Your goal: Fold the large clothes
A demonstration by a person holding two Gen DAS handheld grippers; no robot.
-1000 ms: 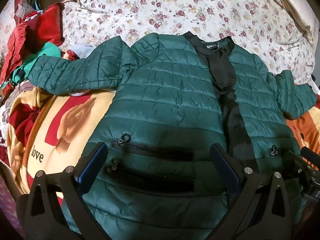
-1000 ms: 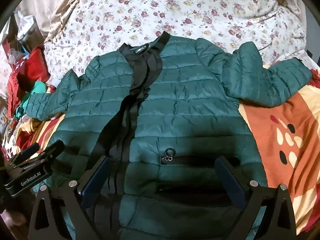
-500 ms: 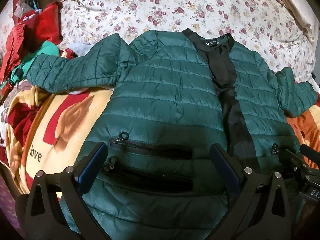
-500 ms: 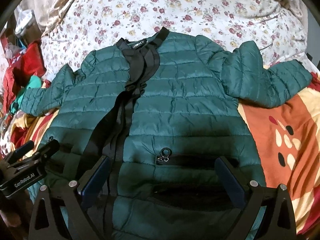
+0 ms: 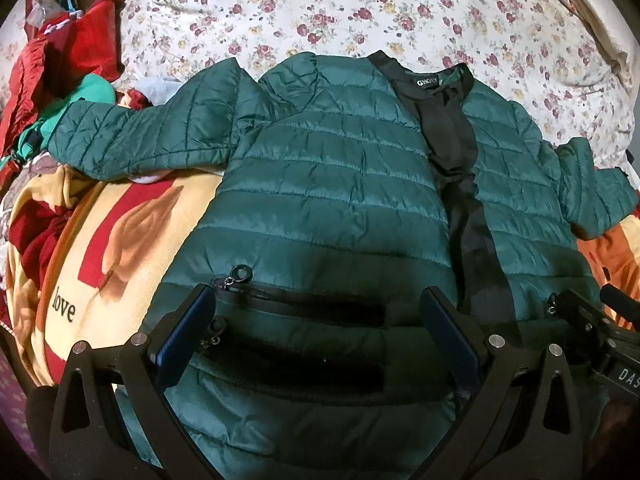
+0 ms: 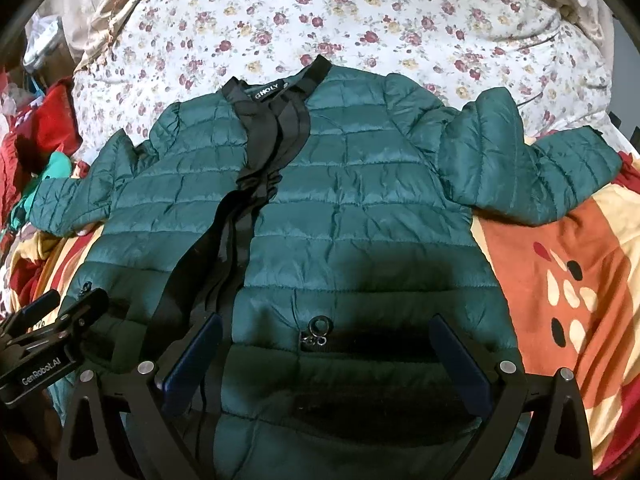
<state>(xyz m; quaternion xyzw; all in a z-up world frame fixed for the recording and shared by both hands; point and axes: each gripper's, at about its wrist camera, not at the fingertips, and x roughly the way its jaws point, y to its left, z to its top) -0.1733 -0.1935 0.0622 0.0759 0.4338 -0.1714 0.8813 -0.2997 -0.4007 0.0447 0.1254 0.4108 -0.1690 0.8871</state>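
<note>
A dark green quilted jacket [image 5: 332,184] [image 6: 360,208] lies face up on the bed, front open along its black placket, collar at the far side. Both sleeves spread out sideways. My left gripper [image 5: 316,312] hovers open over the lower left front panel, above the zip pockets [image 5: 296,308]. My right gripper [image 6: 326,344] is open over the lower right panel, its fingers on either side of a pocket zip pull [image 6: 320,326]. Nothing is held in either one. The hem is hidden under the grippers.
A floral sheet [image 5: 360,8] [image 6: 360,16] covers the far part of the bed. A patterned orange and cream blanket [image 5: 104,248] [image 6: 568,280] lies under the jacket. Red and teal clothes [image 5: 68,64] are heaped at the left edge.
Both grippers have drifted slightly over the jacket's lower front, so it sits a bit lower in the right wrist view. Neither one has closed; the jacket has not moved.
</note>
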